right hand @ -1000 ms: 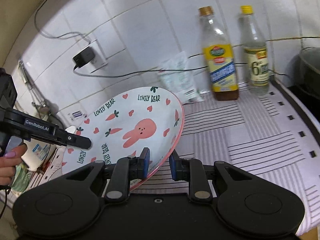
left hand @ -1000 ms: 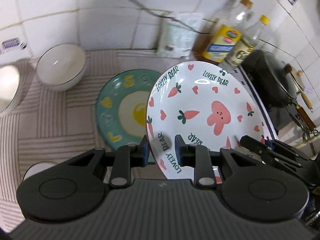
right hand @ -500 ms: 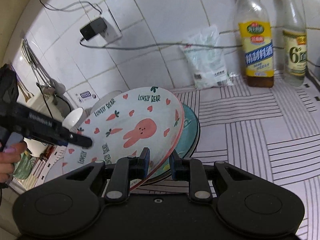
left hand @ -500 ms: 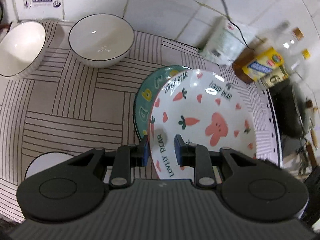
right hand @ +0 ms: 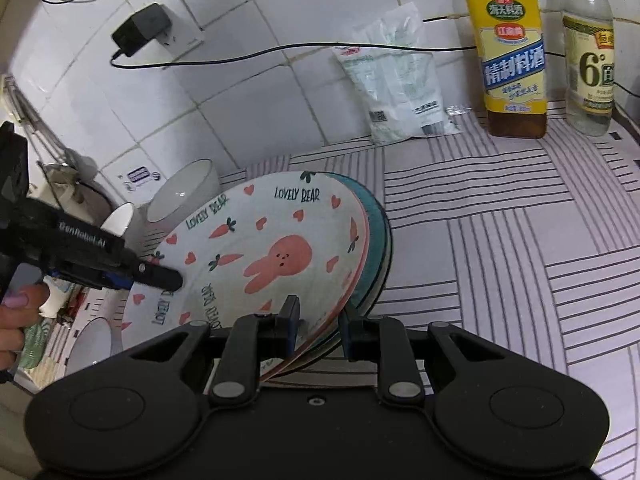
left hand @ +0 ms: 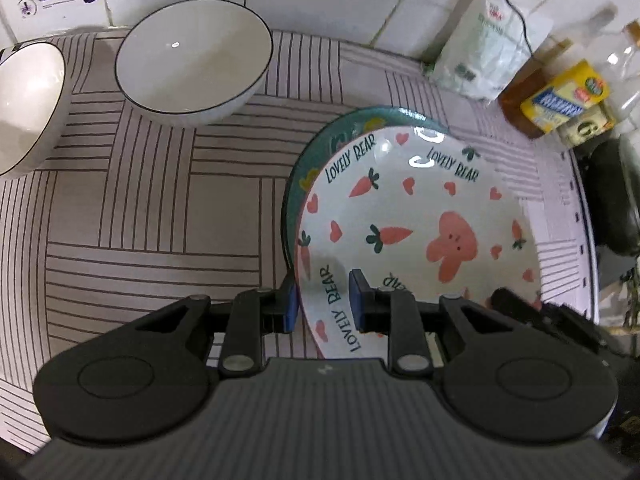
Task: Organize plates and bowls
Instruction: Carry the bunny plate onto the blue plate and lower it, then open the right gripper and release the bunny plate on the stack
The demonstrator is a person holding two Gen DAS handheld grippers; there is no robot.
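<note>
You had the left gripper (left hand: 323, 300) and the right gripper (right hand: 318, 330) each clamped on opposite rims of the rabbit plate (left hand: 416, 236), holding it level over the green plate (left hand: 320, 152) for stacking, toward the counter's (left hand: 160, 216) back edge.

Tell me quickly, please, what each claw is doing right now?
Left claw: shut on the bunny plate rim.
Right claw: shut on the same plate's opposite rim, above the teal plate.

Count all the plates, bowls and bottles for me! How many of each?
Plates: 2, the bunny plate and the teal plate
Bowls: 2, one bowl and another bowl
Bottles: 2, the yellow-label bottle and the clear bottle
Total: 6
</note>
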